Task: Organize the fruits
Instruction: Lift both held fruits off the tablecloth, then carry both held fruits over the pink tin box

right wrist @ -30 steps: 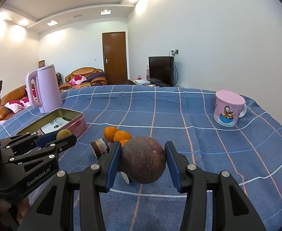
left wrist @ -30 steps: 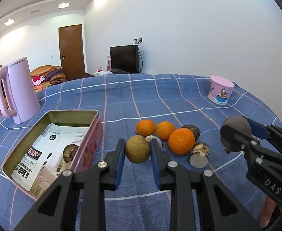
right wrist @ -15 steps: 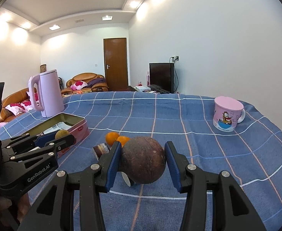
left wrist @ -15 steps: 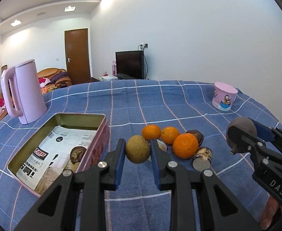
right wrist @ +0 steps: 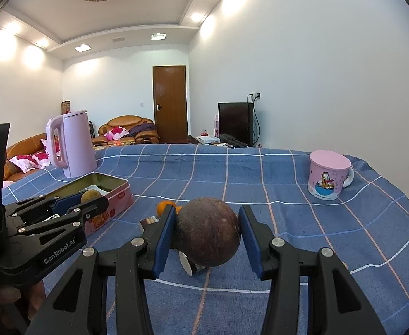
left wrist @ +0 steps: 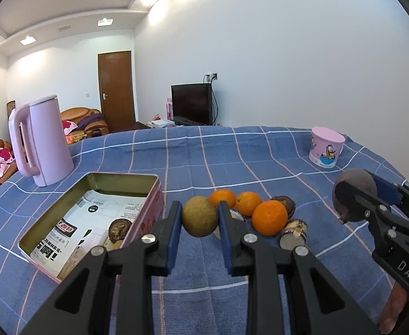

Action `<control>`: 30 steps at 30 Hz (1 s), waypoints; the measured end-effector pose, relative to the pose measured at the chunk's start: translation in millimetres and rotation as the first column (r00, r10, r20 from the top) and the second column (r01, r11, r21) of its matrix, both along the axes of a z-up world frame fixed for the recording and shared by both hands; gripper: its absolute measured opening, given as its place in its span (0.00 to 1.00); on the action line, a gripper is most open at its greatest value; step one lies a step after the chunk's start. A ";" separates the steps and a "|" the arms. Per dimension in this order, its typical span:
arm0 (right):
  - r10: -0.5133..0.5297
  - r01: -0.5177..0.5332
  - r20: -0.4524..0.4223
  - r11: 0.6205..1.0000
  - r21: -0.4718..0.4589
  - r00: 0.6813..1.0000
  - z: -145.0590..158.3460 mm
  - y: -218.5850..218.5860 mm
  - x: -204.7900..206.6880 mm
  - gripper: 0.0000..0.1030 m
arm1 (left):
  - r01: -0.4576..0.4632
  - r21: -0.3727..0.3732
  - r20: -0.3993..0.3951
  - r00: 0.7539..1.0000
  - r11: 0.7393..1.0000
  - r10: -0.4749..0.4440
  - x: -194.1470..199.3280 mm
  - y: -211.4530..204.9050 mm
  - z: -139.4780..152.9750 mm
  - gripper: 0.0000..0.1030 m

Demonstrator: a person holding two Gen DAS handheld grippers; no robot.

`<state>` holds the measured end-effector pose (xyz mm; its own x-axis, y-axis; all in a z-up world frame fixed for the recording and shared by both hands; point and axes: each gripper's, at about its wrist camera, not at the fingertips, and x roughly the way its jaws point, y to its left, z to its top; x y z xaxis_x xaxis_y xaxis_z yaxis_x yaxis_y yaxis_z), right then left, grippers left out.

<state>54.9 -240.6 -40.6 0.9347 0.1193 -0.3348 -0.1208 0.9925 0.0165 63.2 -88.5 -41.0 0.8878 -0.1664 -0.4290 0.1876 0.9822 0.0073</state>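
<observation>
Left claw point(left wrist: 200, 217), closed on a small greenish-brown fruit point(left wrist: 199, 216), is held above the blue checked desk point(left wrist: 232, 162). The open tin point(left wrist: 151, 178) lies to its left and slightly ahead, just beside the claw, so this hand is the nearer to it. Right claw point(right wrist: 207, 234), gripping a larger dark brown fruit point(right wrist: 208, 230), stands well to the right, with the oranges point(left wrist: 268, 217) and other pieces on the desk between it and the tin. Judged next: a short leftward carry.
</observation>
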 end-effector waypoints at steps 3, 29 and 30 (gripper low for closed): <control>0.004 -0.004 0.012 1.000 0.001 1.000 0.8 -0.1 -2.7 0.47 | -0.003 -0.003 0.008 1.000 1.000 0.003 -0.9 0.9 0.8 0.26; 0.029 -0.028 0.035 1.000 -0.012 0.999 1.8 4.3 -3.8 0.47 | -0.036 -0.007 0.039 0.999 0.999 0.036 -5.8 16.4 4.5 0.26; 0.033 -0.033 0.028 0.999 -0.010 0.999 1.5 5.7 -2.3 0.47 | -0.047 -0.010 0.030 0.998 0.999 0.047 -3.0 21.5 4.2 0.26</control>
